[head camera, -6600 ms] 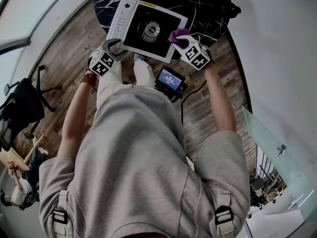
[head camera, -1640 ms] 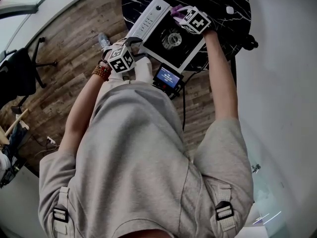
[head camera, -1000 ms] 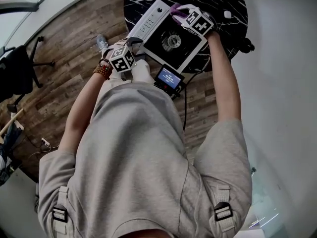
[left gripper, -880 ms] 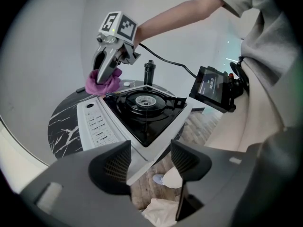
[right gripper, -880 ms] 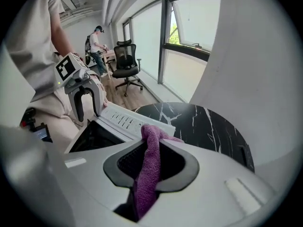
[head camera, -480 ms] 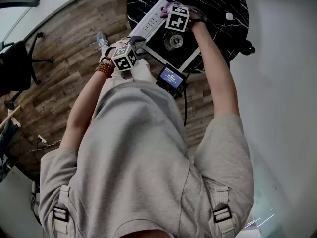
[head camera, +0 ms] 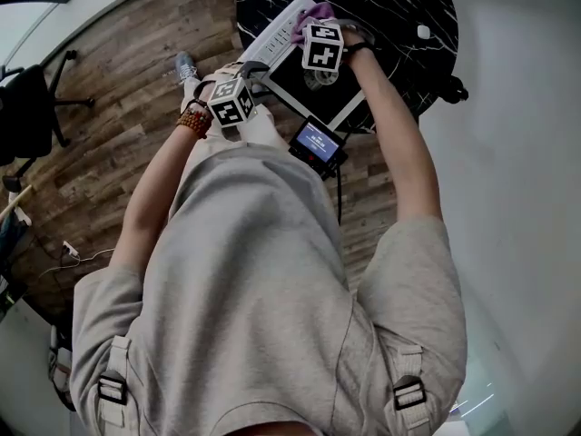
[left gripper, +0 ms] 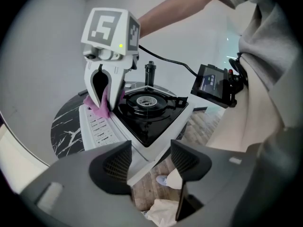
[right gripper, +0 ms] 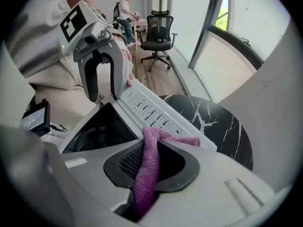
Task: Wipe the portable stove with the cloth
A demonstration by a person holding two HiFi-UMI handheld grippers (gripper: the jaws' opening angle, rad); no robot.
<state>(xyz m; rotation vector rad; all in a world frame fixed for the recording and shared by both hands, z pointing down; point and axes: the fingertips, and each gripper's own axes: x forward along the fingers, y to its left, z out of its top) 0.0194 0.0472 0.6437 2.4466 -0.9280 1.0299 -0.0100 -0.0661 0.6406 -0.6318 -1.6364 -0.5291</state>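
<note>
At the top of the head view, on the round black marble table [head camera: 399, 7], sat the portable stove [head camera: 292, 86], and we had the right gripper [right gripper: 152, 161] down on it, jaws closed tight on the purple cloth [right gripper: 150, 148], whose free end was draped over the far end of the white control strip [head camera: 272, 36]. And here was the relation that mattered: in the right gripper view the strip ran away from the cloth toward the upper left of the frame, its long axis pointing almost straight at the left gripper [left gripper: 150, 161], so we judged the uncovered length of the strip lay ahead of the cloth, along that line. The right gripper was plainly the nearer one, already on the surface. The left gripper waited at the stove's near corner with its jaws spread wide and nothing held; only that corner and the wooden floor showed past them, and we could not tell whether it touched the casing. The recessed black tray [left gripper: 154, 124] beside the strip held just the burner [left gripper: 146, 100] at its centre, nothing loose in it. A small screen unit [head camera: 317, 143] hung at the person's waist, just off the table's edge.
</note>
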